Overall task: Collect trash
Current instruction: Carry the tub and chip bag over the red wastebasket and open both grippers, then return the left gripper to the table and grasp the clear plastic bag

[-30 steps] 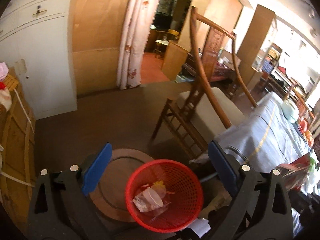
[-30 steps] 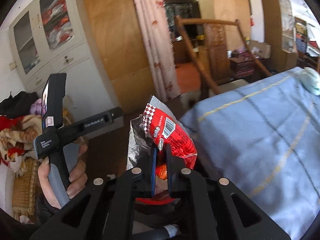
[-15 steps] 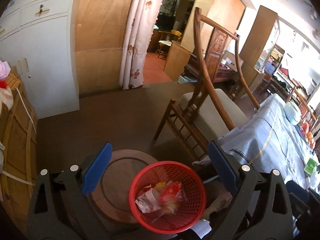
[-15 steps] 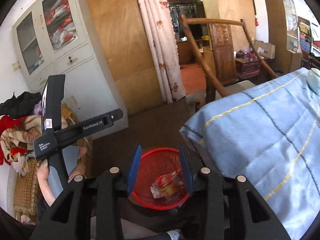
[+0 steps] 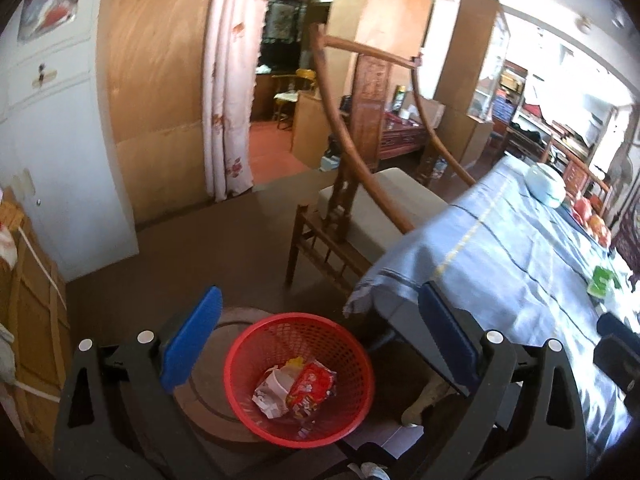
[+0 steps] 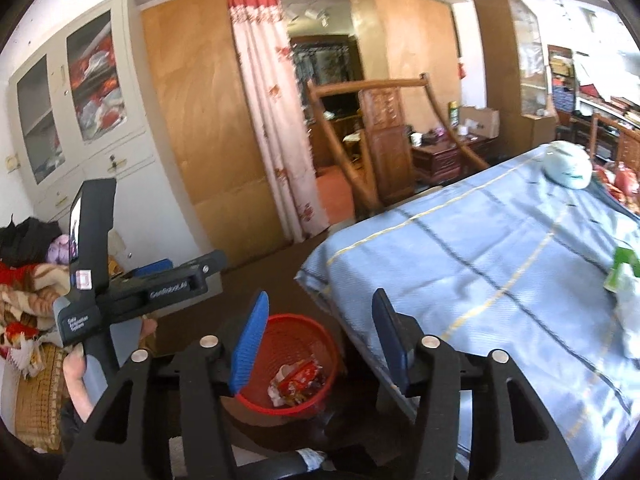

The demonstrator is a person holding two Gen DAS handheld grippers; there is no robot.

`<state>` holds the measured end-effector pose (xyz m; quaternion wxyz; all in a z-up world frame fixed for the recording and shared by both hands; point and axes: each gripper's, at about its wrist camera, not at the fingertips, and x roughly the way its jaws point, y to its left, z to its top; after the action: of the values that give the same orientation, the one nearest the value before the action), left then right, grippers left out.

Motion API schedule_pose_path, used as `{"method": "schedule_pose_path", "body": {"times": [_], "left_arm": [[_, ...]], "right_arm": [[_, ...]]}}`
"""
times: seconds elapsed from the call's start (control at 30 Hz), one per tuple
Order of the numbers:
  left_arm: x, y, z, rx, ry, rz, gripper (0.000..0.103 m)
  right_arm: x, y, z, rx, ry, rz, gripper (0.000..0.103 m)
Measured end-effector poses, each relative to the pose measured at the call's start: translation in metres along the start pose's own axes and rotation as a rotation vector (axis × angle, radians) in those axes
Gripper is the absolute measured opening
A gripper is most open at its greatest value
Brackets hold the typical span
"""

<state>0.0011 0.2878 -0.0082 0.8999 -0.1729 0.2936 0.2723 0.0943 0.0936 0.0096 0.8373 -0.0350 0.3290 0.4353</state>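
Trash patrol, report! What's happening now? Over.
Right tool opening, nothing between. Left tool open, empty. Red wrapper lies in red basket. Green packet waits on table. Over.

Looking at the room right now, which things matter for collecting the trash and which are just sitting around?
Part of the job:
- red basket on the floor
- red snack wrapper and crumpled paper inside it
- green packet on the table, possibly trash
- right gripper, jaws opening, nothing between them
- left gripper, open

Just lying about:
- wooden chair
- pale bowl
- floral curtain
- white cabinet

Standing beside the blue-clothed surface [image 5: 500, 248]: wooden chair [image 5: 352, 216]; hanging beyond it, floral curtain [image 5: 228, 112]; sitting on its far end, pale round container [image 5: 546, 182].
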Motion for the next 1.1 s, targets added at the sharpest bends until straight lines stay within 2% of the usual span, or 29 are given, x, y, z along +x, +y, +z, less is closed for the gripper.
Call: {"method": "schedule_pose_path", "body": {"times": [0.2,0.33,0.73,1.1], "left_arm": [[-0.019,-0.040,-0.006,0.101,-0.021,-0.037,0.096],[-0.026,-0.073,-0.014,0.171,-0.006,-0.089,0.096],[-0.036,-0.173,-0.041,0.363,0.029,-0.223,0.096],[-0.023,-0.278,-0.053,0.525,0.077,-0.365,0.096]], "right_arm": [[-0.045,-0.025,-0.008,0.044,-0.086,-0.081,0.072],[-0.077,-0.045,-0.016,0.083,-0.146,-0.140,0.082],[-0.177,-0.127,-0.058,0.236,-0.300,-0.375,0.092],[-0.231,-0.200,-0.104,0.361,-0.343,-0.626,0.097]]}}
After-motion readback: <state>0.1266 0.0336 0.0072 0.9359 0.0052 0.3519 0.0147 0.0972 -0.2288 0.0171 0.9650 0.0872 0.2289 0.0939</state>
